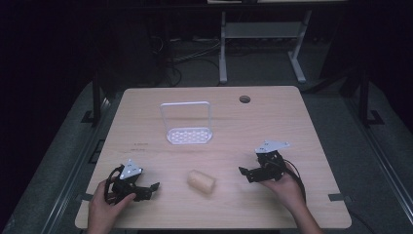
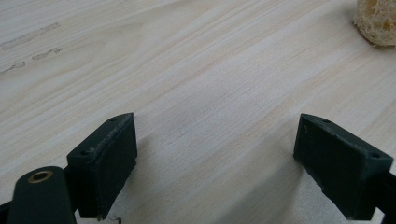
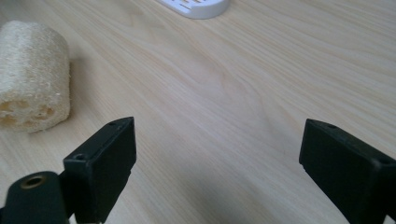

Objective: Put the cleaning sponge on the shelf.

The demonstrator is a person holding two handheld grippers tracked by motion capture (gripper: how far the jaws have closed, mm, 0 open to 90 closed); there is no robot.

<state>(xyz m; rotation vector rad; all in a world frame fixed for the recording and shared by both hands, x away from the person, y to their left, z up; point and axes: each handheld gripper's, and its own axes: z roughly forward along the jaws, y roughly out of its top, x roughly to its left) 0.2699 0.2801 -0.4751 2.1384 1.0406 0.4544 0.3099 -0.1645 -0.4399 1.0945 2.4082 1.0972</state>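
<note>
A pale loofah sponge lies on its side on the wooden table, between both hands. My left gripper rests at the front left, held by a hand, its jaws wide apart over bare wood; the loofah sponge peeks in at the top right corner of its view. My right gripper sits at the front right, open as well, and the loofah sponge lies to the left ahead of its jaws. A white slotted tray with a tall wire handle stands farther back.
A round cable hole sits near the table's far edge. The white tray's rim shows at the top of the right gripper view. Dark floor, cables and a desk frame lie beyond the table.
</note>
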